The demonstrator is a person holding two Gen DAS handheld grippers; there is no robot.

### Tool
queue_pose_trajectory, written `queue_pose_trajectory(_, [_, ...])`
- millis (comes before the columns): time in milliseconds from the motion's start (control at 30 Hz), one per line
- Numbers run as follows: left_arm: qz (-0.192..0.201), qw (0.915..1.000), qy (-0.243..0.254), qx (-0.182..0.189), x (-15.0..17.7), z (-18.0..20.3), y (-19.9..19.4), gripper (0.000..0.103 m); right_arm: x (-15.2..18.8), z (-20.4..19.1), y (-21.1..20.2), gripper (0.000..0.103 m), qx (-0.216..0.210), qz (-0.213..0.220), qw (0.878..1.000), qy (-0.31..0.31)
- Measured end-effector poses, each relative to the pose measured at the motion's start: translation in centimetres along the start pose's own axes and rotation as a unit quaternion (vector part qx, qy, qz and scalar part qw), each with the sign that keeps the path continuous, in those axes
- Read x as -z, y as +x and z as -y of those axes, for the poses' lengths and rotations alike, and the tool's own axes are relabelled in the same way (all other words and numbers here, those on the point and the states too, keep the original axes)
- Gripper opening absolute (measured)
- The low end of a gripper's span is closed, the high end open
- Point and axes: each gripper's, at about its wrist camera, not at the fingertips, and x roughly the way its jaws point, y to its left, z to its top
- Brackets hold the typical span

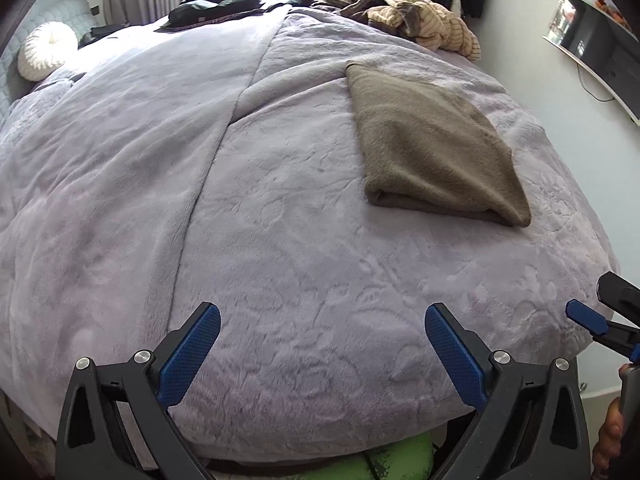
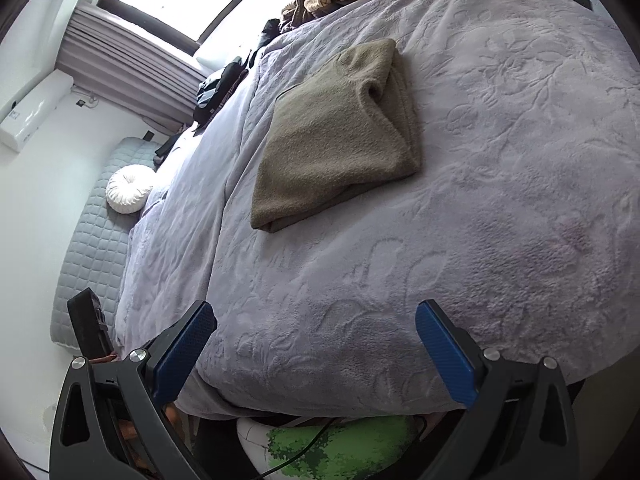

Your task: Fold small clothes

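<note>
A bedroom, with a wide bed covered by a plush lilac blanket (image 1: 280,208) embossed with flower and leaf shapes. On it lies a folded grey-brown fleece garment (image 1: 432,152), a soft, roughly rectangular bundle with its thick layered edge facing the tongs. It sits ahead of the left gripper (image 1: 322,354) and to its right, well apart from the fingers. From the right gripper (image 2: 316,350) it lies ahead and slightly left.

Both tongs hover over the near edge of the bed, jaws spread wide and holding nothing; each has black arms and textured blue pads (image 1: 192,356).

Beyond the folded garment, at the far edge, is a rumpled heap of cream striped and brown clothes (image 1: 420,20), with dark clothing (image 1: 216,6) further left. A round white pleated cushion (image 1: 46,52) rests far left.

Only the left view shows a wall-mounted screen (image 1: 596,48) at right and the right gripper's tip (image 1: 588,316). Only the right view shows a white air conditioner (image 2: 32,112), pleated curtains (image 2: 128,72) and the window (image 2: 176,0).
</note>
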Motion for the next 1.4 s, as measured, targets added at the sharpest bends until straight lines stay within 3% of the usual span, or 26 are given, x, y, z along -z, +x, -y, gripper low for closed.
queue_pose_trajectory(167, [0.007,0.9996,0.013,0.025,-3.2,0.2,0.0,0.102,-2.5,1.0,-1.6,0.101,0.008,0.02,1.0,0.004])
queue_pose_trajectory(433, [0.02,0.9968,0.017,0.075,-9.9,0.7,0.9,0.102,-9.2,1.7,-3.0,0.101,0.025,0.049,0.998,-0.002])
queue_pose_trajectory(767, [-0.024,0.9897,0.009,0.14,-16.5,2.3,7.6,0.102,-16.0,3.1,1.6,0.101,0.035,0.019,0.999,0.006])
queue_pose_trajectory(967, [-0.06,0.9835,0.011,0.17,-19.0,2.9,13.2,0.102,-19.5,6.2,7.4,0.101,-0.003,-0.024,0.999,0.04])
queue_pose_trajectory(1133, [-0.098,0.9684,-0.004,0.23,-20.5,2.8,17.4,0.102,-21.2,8.3,11.6,0.101,-0.052,-0.06,0.995,0.065])
queue_pose_trajectory(1233, [-0.11,0.9612,-0.008,0.253,-21.0,3.5,19.0,0.102,-21.7,8.2,13.8,0.101,-0.072,-0.088,0.992,0.057])
queue_pose_trajectory(1400, [-0.114,0.9591,-0.015,0.259,-21.8,4.6,20.3,0.102,-23.0,6.2,16.6,0.102,-0.11,-0.113,0.987,0.023])
